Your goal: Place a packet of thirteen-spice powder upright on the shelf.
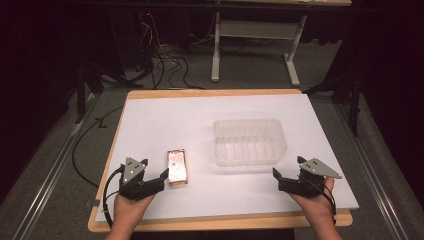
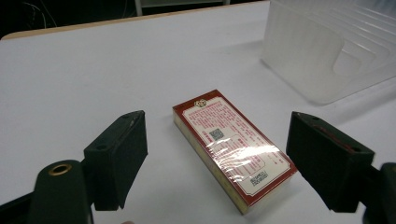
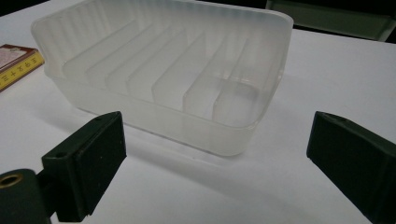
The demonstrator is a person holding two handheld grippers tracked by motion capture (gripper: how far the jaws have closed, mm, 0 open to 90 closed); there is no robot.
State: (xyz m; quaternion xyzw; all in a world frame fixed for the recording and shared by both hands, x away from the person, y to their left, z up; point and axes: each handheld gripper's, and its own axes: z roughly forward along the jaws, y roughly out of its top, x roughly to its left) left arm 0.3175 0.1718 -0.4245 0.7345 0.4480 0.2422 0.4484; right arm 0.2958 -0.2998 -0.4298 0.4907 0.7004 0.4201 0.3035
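Two hand-held grippers at the near edge of a white table, jaws spread, nothing held.

High view: left gripper [image 1: 157,176] sits at lower left of frame, jaws apart, just beside a red-edged, film-wrapped box [image 1: 176,167] lying flat on the table [image 1: 165,120]. In the left gripper view the box [image 2: 233,147] lies lengthwise between the two spread jaws, touching neither; printed label faces up, glare on the wrap. Right gripper [image 1: 276,178] at lower right of frame, jaws wide, empty. Translucent plastic tray [image 1: 249,141] with inner ribs stands right of centre, near the box, apart from both grippers. Right gripper view: tray [image 3: 163,74] ahead of the open jaws, box corner [image 3: 16,63] at left edge.
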